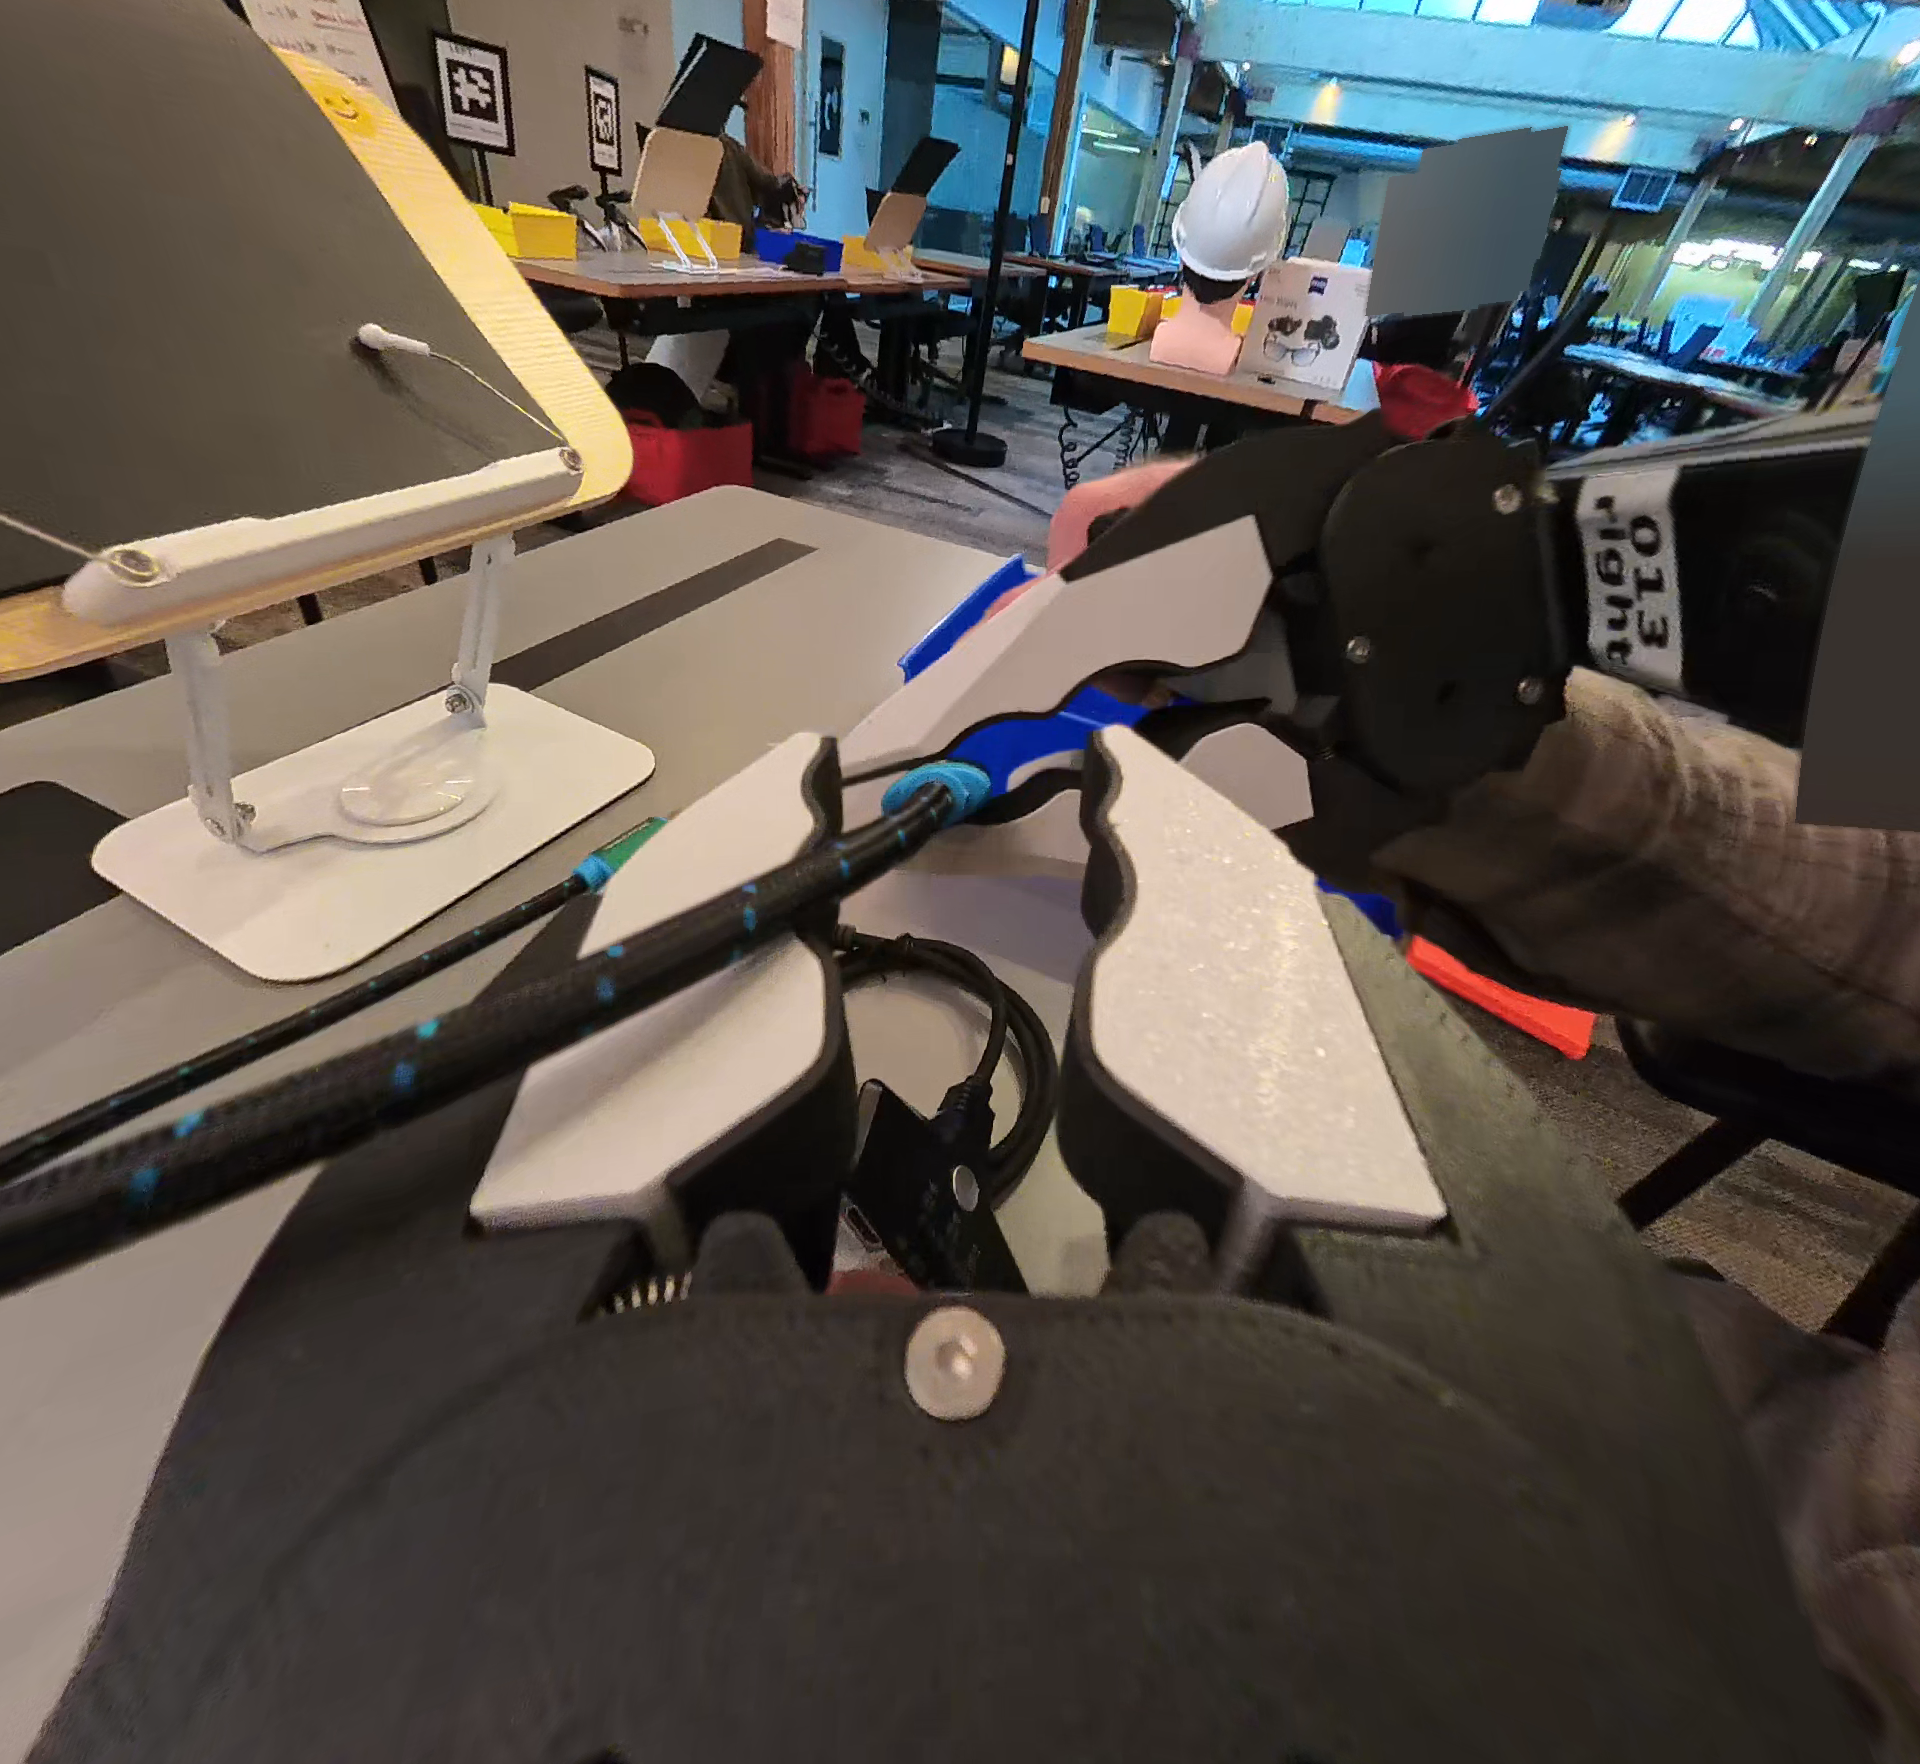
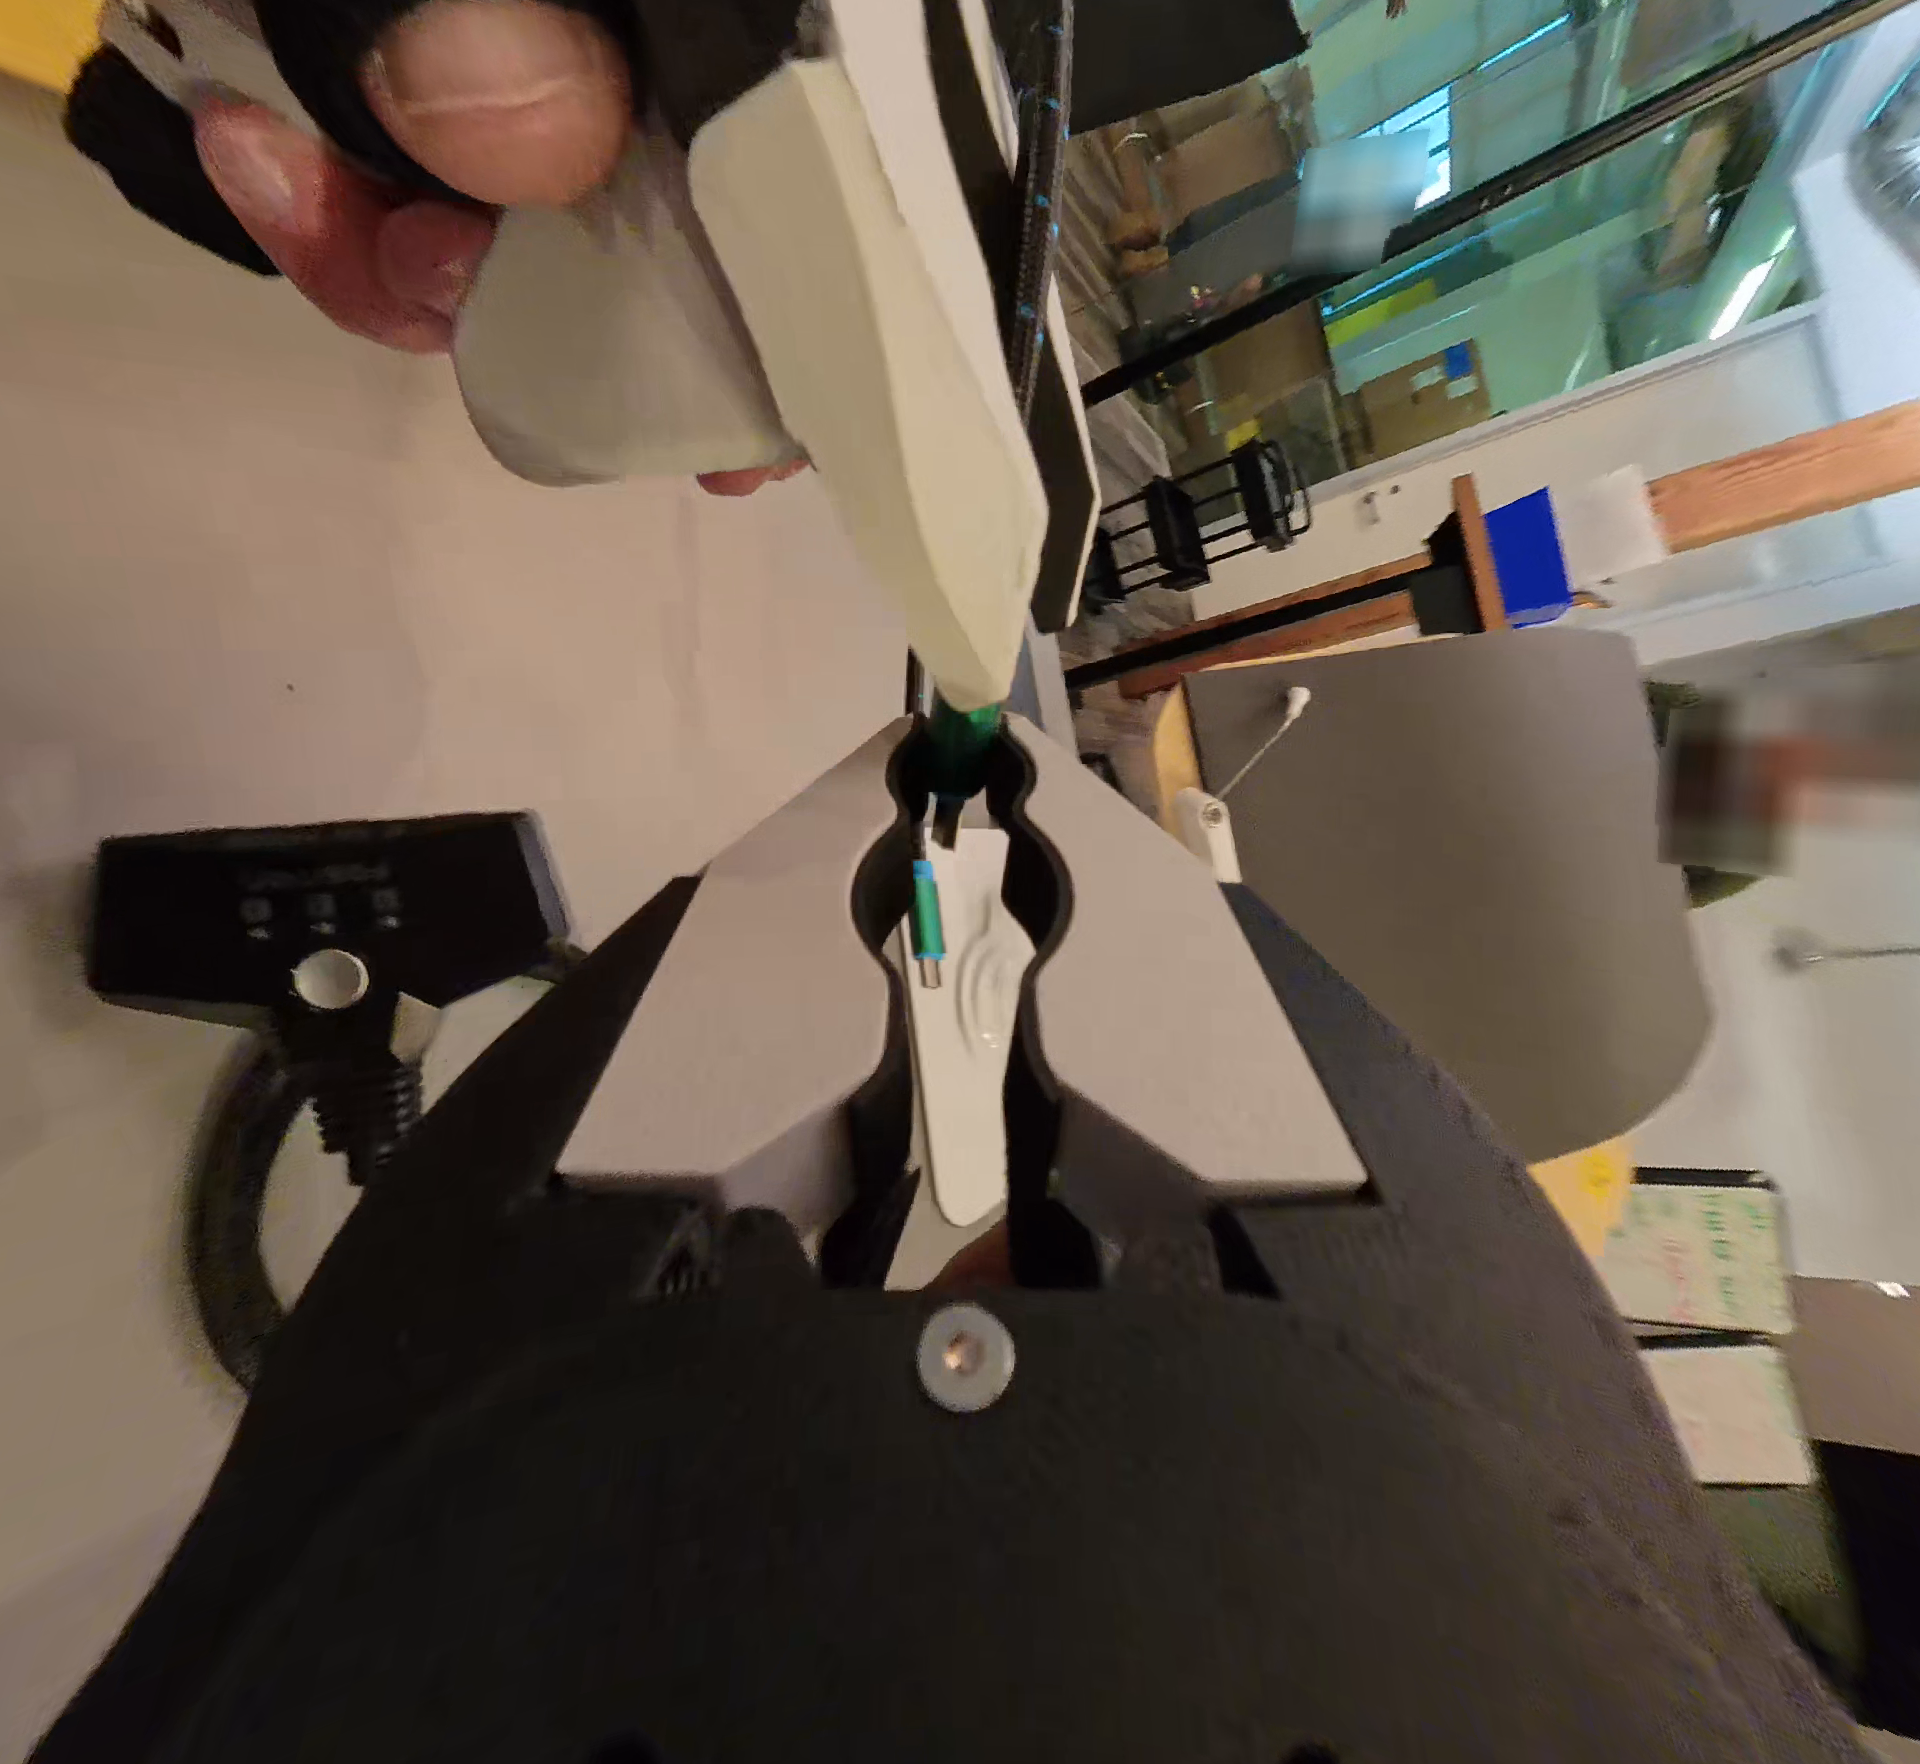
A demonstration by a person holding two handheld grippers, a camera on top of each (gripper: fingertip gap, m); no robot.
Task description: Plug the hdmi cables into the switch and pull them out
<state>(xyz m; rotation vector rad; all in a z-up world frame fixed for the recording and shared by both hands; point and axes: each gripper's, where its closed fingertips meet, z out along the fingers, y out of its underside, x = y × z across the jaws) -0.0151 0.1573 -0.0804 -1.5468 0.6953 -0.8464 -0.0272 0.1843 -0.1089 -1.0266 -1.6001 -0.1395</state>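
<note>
A black HDMI switch [image 2: 322,914] is laid flat on the pale table [image 2: 364,634], a thin black lead [image 2: 223,1226] coiled beside it. Two black braided HDMI cables flecked with blue are seen: one [image 1: 343,1086] with a blue collar is raised off the table, while the other [image 1: 260,1039], green-plugged, is left unplugged.

Even daylight admitted through skylights [image 1: 1455,0]; soft shadows cast. Strong fisheye bending seen at edges. Right wrist view motion-blurred; switch [image 2: 322,914] smeared.
</note>
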